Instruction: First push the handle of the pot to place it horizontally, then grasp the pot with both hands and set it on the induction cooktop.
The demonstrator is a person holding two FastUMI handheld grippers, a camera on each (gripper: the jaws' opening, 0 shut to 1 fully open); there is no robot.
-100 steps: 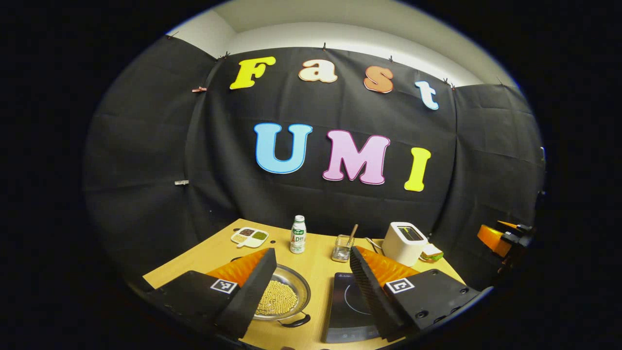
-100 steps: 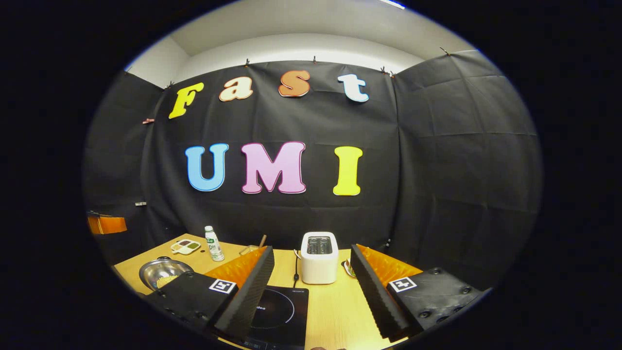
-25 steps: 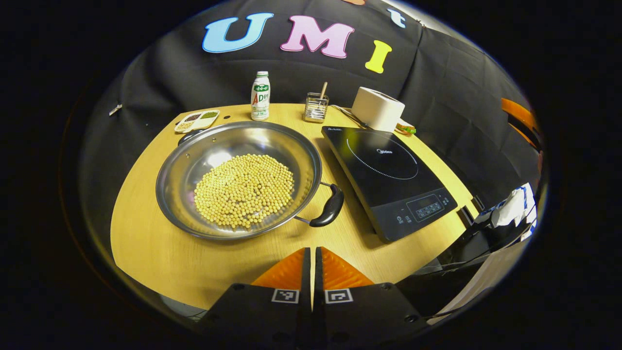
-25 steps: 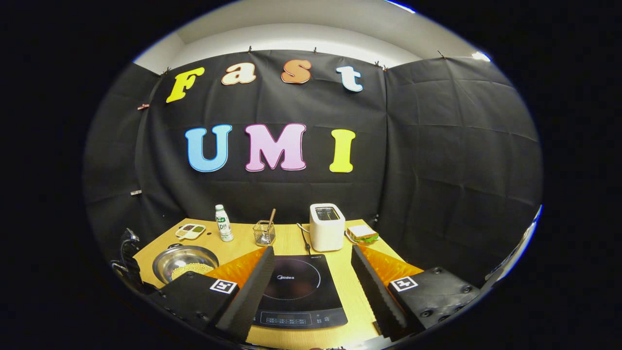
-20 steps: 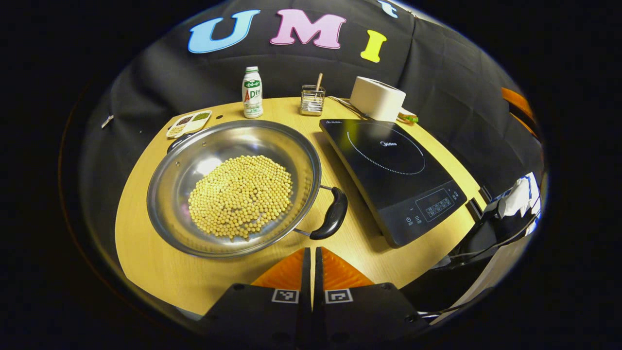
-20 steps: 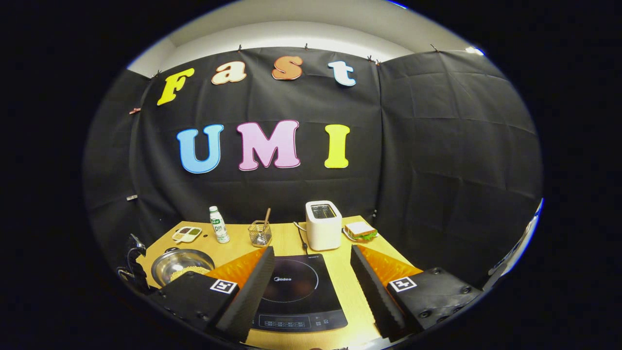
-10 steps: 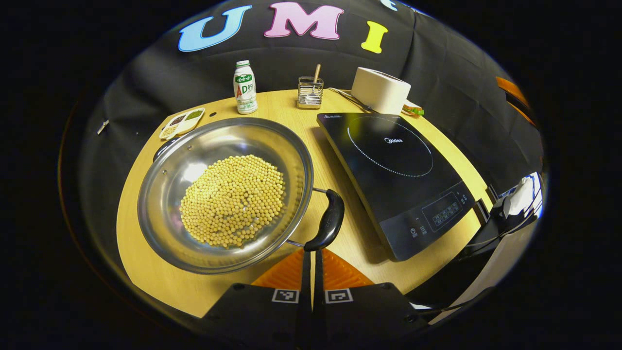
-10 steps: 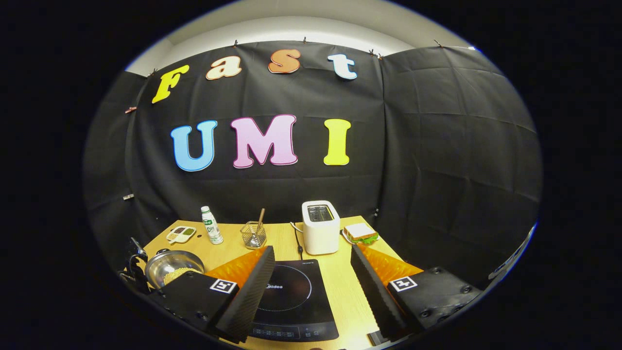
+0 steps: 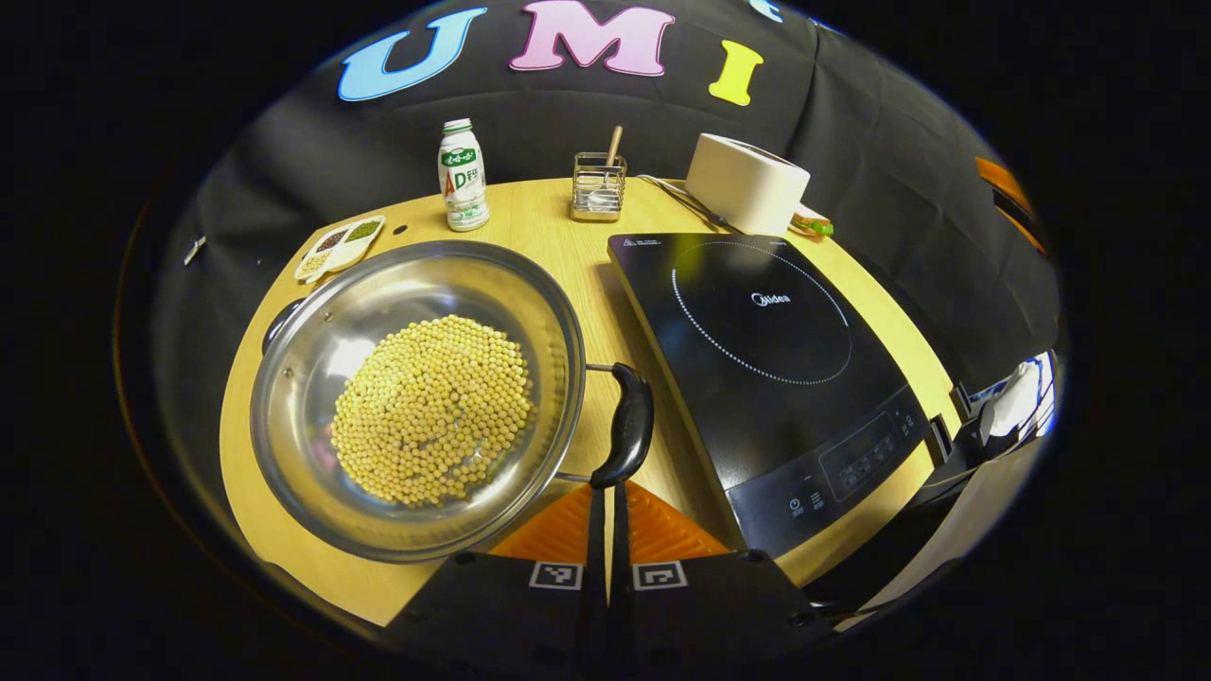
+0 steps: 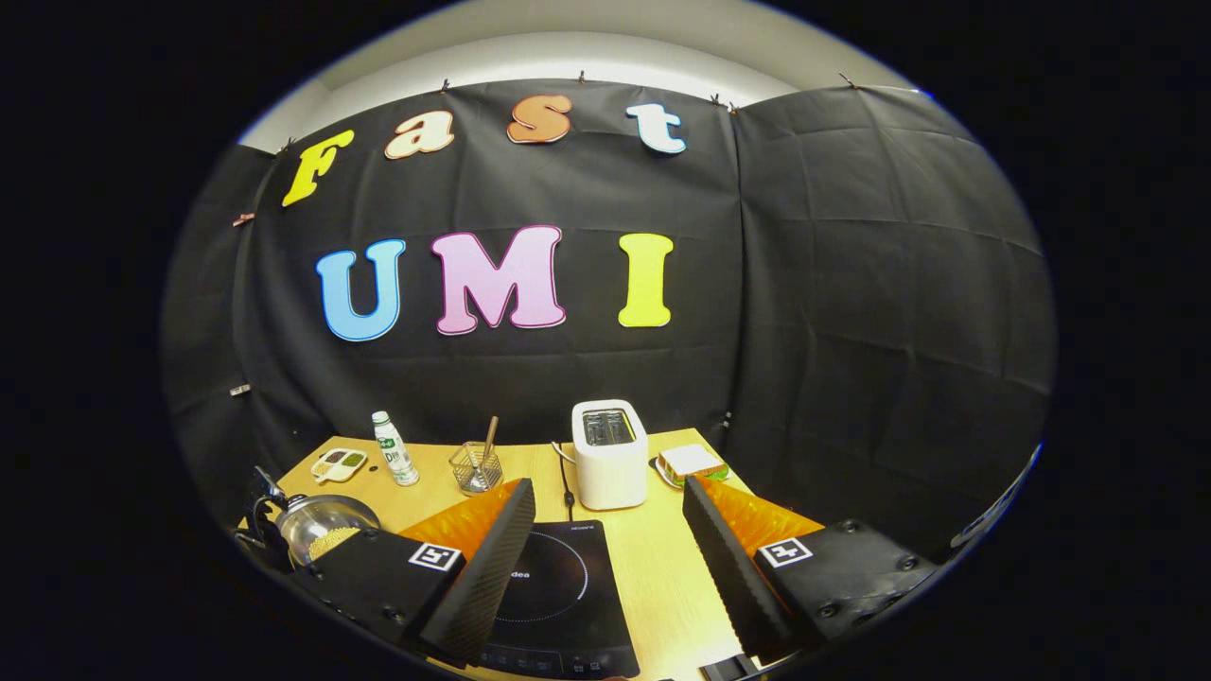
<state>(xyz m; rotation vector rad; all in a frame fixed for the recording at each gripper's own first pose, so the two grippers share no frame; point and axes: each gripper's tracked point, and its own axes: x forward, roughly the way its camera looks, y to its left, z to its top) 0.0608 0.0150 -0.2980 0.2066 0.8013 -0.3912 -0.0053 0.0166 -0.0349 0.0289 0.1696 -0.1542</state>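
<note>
Each gripper carries two wedge-shaped fingers on blocky black mounts. On the left gripper [image 9: 606, 492] each mount bears a small square black-and-white marker, and the inner finger faces are ribbed. The right gripper [image 10: 605, 530] has the same square markers, ridged inner pads [image 10: 727, 558], and round screws sunk into its black mounts.

Wide steel pot [image 9: 312, 454] of yellow beans, black handle [image 9: 626, 426] toward right, just left of black induction cooktop [image 9: 766, 350]
</note>
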